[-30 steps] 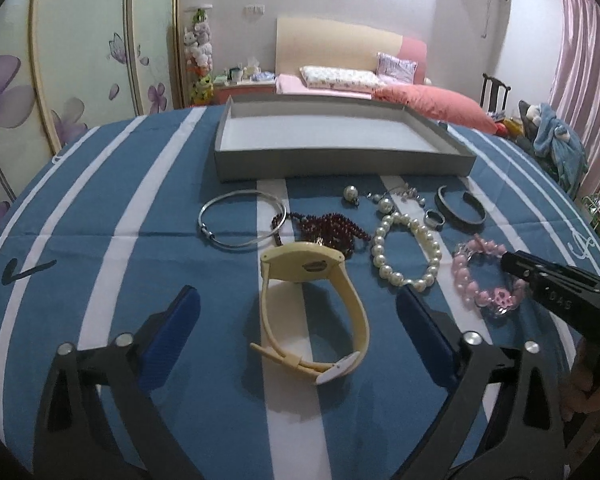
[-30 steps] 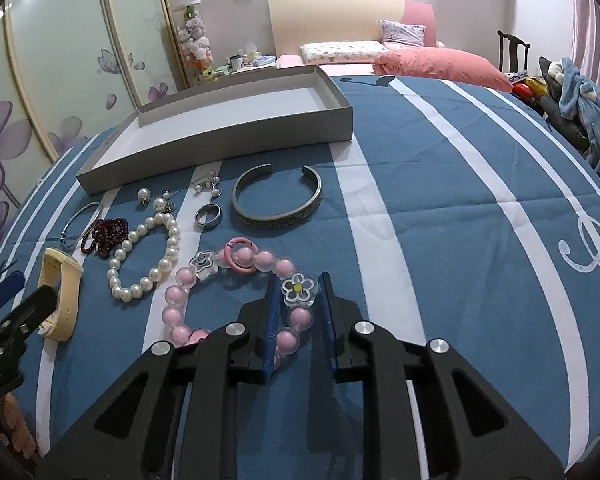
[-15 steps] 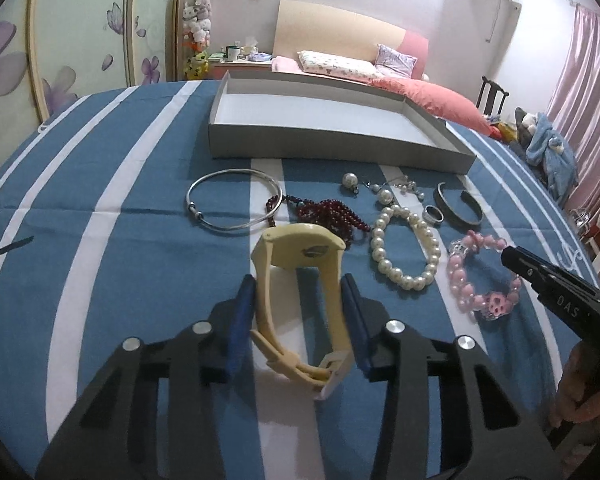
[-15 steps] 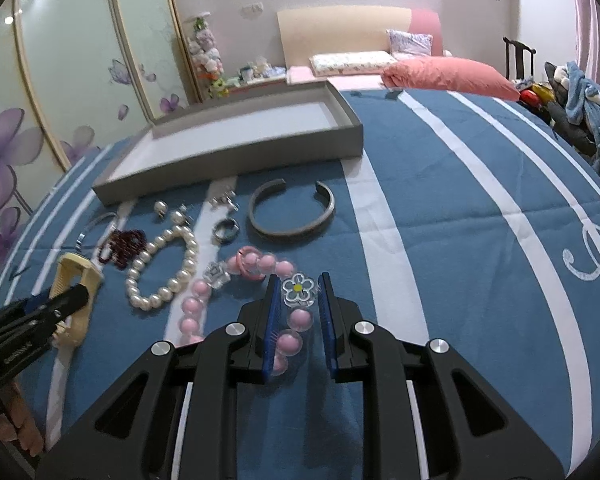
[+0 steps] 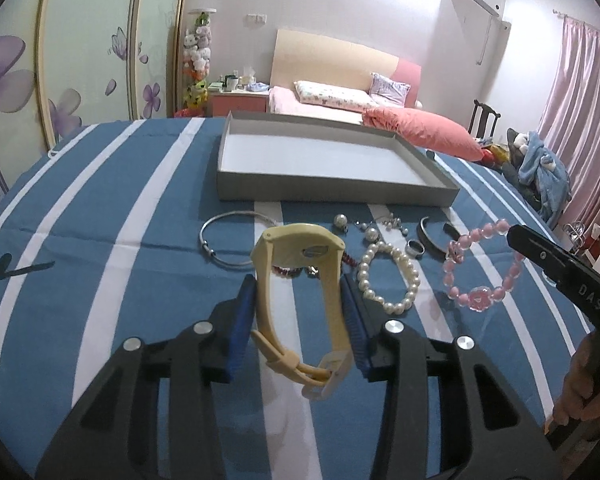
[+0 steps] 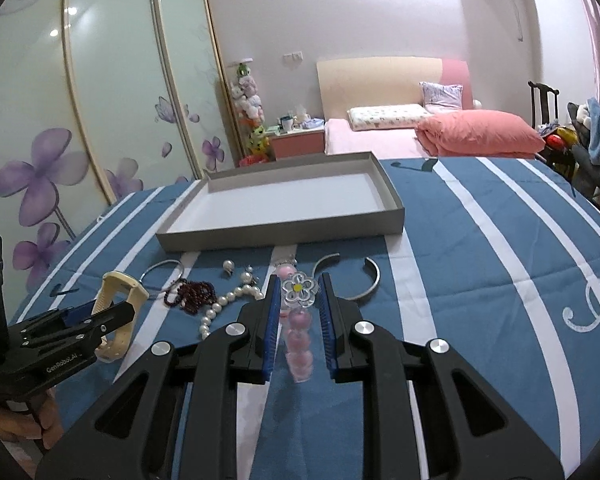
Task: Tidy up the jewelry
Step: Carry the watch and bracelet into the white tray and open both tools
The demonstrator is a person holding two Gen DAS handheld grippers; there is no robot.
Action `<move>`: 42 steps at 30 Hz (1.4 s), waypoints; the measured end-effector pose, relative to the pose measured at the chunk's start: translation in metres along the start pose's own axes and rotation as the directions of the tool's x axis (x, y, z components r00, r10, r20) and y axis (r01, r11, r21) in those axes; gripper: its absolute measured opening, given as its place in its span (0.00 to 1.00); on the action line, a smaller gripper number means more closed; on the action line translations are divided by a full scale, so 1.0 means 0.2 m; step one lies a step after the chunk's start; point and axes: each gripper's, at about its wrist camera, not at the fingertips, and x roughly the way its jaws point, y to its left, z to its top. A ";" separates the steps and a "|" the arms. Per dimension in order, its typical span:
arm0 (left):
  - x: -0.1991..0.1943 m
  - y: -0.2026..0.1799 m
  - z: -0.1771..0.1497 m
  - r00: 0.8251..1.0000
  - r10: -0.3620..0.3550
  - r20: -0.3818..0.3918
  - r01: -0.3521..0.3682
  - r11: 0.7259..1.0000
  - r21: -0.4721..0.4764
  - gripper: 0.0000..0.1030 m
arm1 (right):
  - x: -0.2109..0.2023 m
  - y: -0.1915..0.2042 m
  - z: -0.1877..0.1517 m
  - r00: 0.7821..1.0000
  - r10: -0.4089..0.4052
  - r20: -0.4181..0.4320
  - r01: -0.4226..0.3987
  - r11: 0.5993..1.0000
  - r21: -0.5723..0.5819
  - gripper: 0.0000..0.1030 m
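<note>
So the cream-yellow watch (image 5: 300,300) sits dead centre in the lower half of the left wrist view, pinched at its strap sides between the blue pads of the left gripper (image 5: 300,320). Its face end points up toward the tray and the buckle end dangles low, with a shadow under it on the cloth, so it looks lifted off. From the right wrist view the same watch (image 6: 118,316) shows at the lower left, clamped in that gripper (image 6: 84,318).

The pink bead bracelet (image 6: 299,332) is in the middle of the right wrist view, squeezed between the right gripper (image 6: 299,320) pads, with its clear flower charm (image 6: 298,290) sticking up just past the tips. In the left view the bracelet (image 5: 482,266) hangs as an open loop at centre right, off the tip of the right gripper's black finger (image 5: 540,258), clear of the cloth.

Still lying on the blue and white striped cloth (image 5: 100,260), in a row just below the tray: a thin silver bangle (image 5: 230,242) left of the watch, dark red beads (image 6: 192,296) mostly hidden behind the watch in the left view, a white pearl bracelet (image 5: 388,280) right of it, loose pearl earrings (image 5: 356,228), a small ring (image 5: 415,247) and an open silver cuff (image 5: 436,232) further right.

The shallow grey tray (image 5: 332,190) with a white floor is in the upper middle of both views, nothing in it. Behind that there's a bed with a pink pillow (image 5: 420,136) at the upper right, and a wardrobe with purple flower doors (image 6: 40,176) on the left.
</note>
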 end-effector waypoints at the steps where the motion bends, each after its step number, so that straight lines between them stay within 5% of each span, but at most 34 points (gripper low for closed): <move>1: -0.01 0.00 0.01 1.000 0.001 0.007 -0.001 1.000 0.000 0.40 | -0.01 0.00 0.00 1.000 0.002 0.005 -0.002 1.000 0.001 0.19; 11: -0.08 -0.01 0.13 0.996 0.009 0.090 -0.010 1.000 0.014 0.40 | -0.05 -0.01 0.09 0.997 -0.003 0.073 0.004 1.000 -0.011 0.19; 25: 0.00 -0.02 0.53 0.963 0.025 0.268 -0.043 0.997 0.063 0.41 | 0.08 0.01 0.44 0.976 -0.023 0.215 0.036 0.998 -0.055 0.19; 33: 0.31 0.00 0.71 0.976 0.028 0.217 -0.035 0.999 0.030 0.41 | 0.33 0.01 0.57 0.975 -0.007 0.223 0.022 0.998 -0.063 0.19; 42: 0.61 0.00 0.74 0.987 0.044 0.153 -0.052 0.998 0.046 0.41 | 0.64 -0.04 0.57 0.990 -0.024 0.138 0.029 0.999 -0.038 0.19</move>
